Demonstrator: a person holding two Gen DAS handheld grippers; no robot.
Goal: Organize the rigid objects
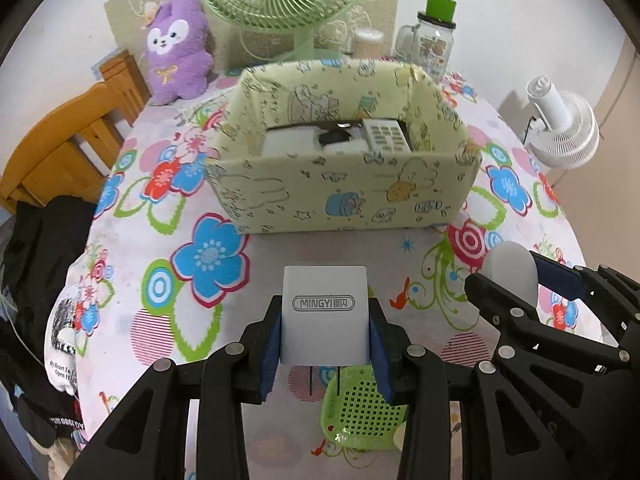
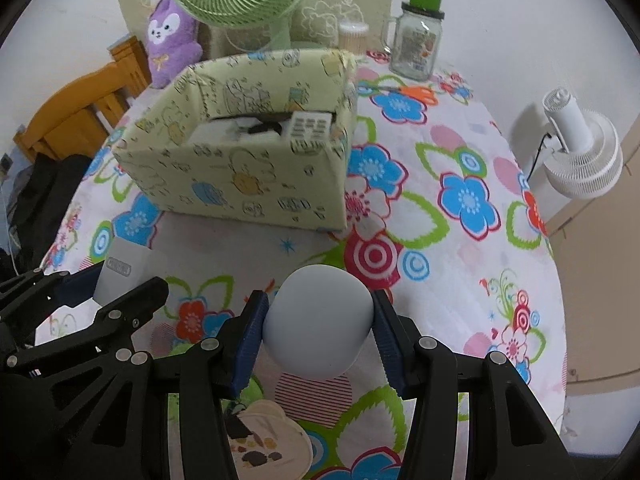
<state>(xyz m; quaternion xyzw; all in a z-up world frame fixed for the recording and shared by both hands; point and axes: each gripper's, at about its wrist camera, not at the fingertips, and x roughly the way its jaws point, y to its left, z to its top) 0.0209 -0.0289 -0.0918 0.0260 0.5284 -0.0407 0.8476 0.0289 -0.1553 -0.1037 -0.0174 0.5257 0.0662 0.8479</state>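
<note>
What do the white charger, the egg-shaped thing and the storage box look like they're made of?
White charger: likely hard plastic, smooth satin shell with printed logo and metal prongs. Egg-shaped thing: matte pale grey, seamless; plastic or silicone, can't tell. Storage box: probably cardboard wrapped in printed paper, judging by creased, torn corners.

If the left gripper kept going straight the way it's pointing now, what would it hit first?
Probably the near wall of the patterned box. The left gripper, shut on the white charger, aims across bare floral tablecloth toward it; depth is unclear, so it might meet the cloth first.
</note>
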